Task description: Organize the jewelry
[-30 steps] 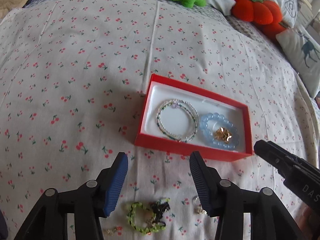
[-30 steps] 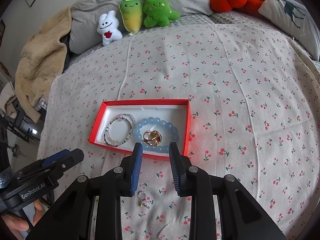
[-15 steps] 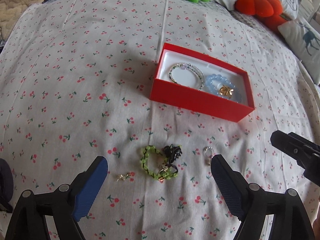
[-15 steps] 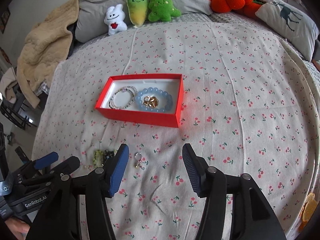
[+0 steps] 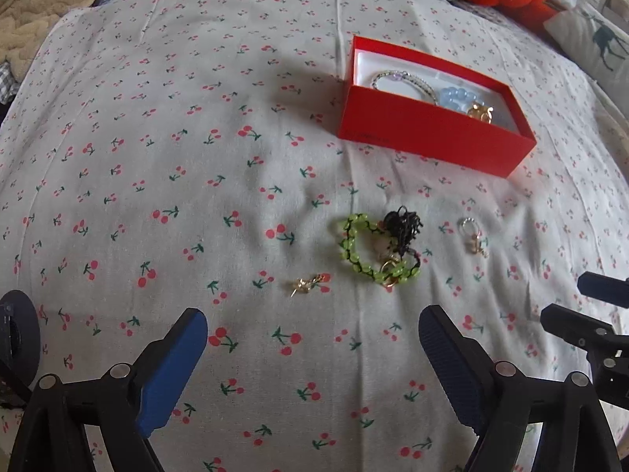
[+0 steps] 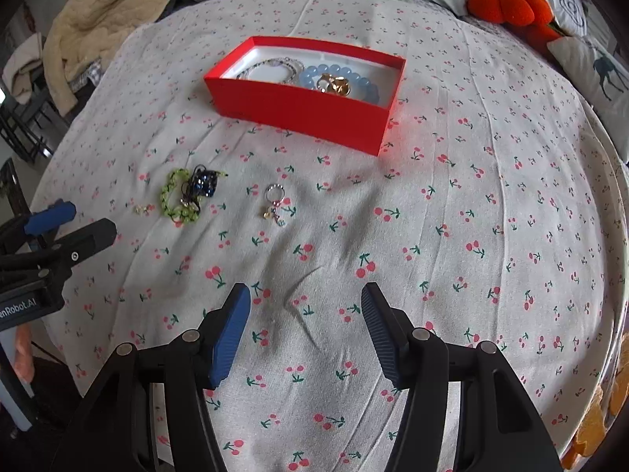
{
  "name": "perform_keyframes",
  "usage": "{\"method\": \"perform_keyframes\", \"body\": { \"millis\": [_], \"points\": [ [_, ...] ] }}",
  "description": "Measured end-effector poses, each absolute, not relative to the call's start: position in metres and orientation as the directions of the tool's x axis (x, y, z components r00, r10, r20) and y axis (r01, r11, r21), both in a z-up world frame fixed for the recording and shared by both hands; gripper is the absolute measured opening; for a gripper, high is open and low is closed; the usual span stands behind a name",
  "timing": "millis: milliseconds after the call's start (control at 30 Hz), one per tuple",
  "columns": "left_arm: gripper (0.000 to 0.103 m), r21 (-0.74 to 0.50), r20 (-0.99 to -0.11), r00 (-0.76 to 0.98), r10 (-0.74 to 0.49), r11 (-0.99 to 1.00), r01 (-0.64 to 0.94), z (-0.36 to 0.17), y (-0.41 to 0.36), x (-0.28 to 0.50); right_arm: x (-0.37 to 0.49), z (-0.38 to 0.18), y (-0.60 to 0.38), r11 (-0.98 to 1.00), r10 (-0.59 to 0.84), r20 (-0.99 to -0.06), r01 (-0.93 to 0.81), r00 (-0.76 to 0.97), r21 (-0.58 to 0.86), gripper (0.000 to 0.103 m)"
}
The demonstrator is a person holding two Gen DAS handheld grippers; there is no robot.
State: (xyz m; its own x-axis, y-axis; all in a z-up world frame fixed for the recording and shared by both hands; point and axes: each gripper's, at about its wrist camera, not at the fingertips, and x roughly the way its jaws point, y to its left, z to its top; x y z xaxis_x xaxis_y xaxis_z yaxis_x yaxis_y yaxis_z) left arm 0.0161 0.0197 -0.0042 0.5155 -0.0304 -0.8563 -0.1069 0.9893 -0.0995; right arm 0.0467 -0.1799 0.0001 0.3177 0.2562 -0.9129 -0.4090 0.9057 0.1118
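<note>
In the left wrist view, the left gripper (image 5: 312, 344) is seen spread wide above the cherry-print sheet (image 5: 157, 157); its jaws have just been opening and nothing is held between them. Beyond it, a green bead bracelet (image 5: 363, 249) is tangled with a black cord, a small gold earring (image 5: 308, 284) lies to its left and a silver ring charm (image 5: 471, 236) to its right. The red box (image 5: 428, 133) is placed farther back.

In the right wrist view, the right gripper (image 6: 306, 314) is also parted over bare sheet, its jaws having just been opening, empty. Bracelets are kept inside the red box (image 6: 302, 108).
</note>
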Motion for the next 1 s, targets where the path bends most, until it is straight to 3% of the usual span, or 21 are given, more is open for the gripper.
{"method": "perform_keyframes", "body": {
  "millis": [300,467,567,633,733,900,1000],
  "points": [
    [0.091,-0.042,-0.84,0.542,-0.017,0.999,-0.034,-0.033,0.023,0.013,0.039,-0.029,-0.164,0.878,0.178,-0.935,-0.478,0.306,0.01,0.064],
    [0.088,-0.144,-0.804,0.59,-0.073,0.987,-0.074,-0.024,0.037,0.027,0.044,-0.029,-0.163,0.884,0.179,-0.933,-0.467,0.311,0.014,0.067],
    [0.073,-0.234,-0.798,0.587,-0.14,0.968,-0.087,-0.022,0.041,0.039,0.05,-0.029,-0.164,0.895,0.178,-0.934,-0.445,0.309,0.023,0.067],
    [0.053,-0.271,-0.801,0.572,-0.175,0.959,-0.086,-0.024,0.039,0.048,0.054,-0.029,-0.164,0.9,0.175,-0.934,-0.435,0.311,0.024,0.067],
    [0.032,-0.321,-0.812,0.539,-0.222,0.942,-0.095,-0.031,0.035,0.059,0.06,-0.029,-0.165,0.908,0.17,-0.936,-0.418,0.308,0.027,0.067],
    [0.01,-0.336,-0.837,0.489,-0.247,0.936,-0.103,-0.043,0.024,0.069,0.064,-0.028,-0.167,0.92,0.175,-0.936,-0.388,0.307,0.044,0.067],
    [0.004,-0.341,-0.843,0.478,-0.248,0.933,-0.116,-0.046,0.022,0.072,0.068,-0.025,-0.168,0.926,0.181,-0.933,-0.373,0.31,0.055,0.067]
  ]
}}
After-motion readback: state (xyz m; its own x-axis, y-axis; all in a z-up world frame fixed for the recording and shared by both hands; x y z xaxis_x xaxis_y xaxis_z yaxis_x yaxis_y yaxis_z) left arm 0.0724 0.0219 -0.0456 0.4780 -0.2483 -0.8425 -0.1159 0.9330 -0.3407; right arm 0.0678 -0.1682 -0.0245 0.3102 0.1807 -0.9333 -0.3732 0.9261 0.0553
